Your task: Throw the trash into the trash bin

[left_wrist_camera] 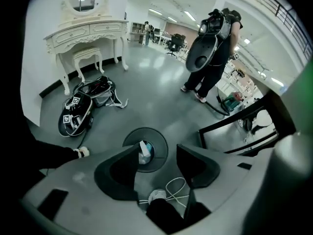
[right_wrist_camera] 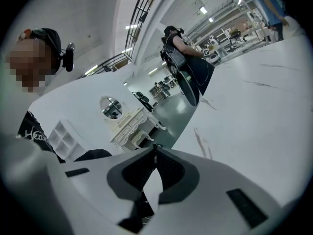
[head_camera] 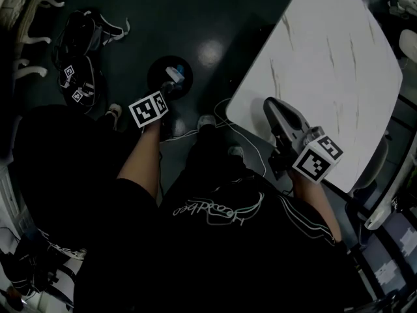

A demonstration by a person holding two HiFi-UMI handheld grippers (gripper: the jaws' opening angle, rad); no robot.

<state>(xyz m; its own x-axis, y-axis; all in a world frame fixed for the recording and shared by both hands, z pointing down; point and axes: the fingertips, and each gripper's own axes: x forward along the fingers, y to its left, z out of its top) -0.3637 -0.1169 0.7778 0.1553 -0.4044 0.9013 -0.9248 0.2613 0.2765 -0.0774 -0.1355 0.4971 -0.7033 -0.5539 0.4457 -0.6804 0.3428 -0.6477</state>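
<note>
The trash bin (head_camera: 161,70) is a round black can on the dark floor, left of the table. A white and blue piece of trash (left_wrist_camera: 143,152) lies in its opening (left_wrist_camera: 159,141). My left gripper (head_camera: 171,89) hangs just above the bin's near rim and points steeply down. In the left gripper view my left gripper (left_wrist_camera: 159,150) is open, and nothing sits between its pads. My right gripper (head_camera: 272,108) is over the near corner of the white marble table (head_camera: 339,64). In the right gripper view my right gripper (right_wrist_camera: 155,148) is shut and empty.
A black bag with square markers (head_camera: 79,83) lies on the floor left of the bin. White cable (head_camera: 225,119) and the person's shoe (head_camera: 206,120) are beside it. A white dressing table (left_wrist_camera: 85,35), a standing person (left_wrist_camera: 212,48) and a dark chair (left_wrist_camera: 249,124) stand further off.
</note>
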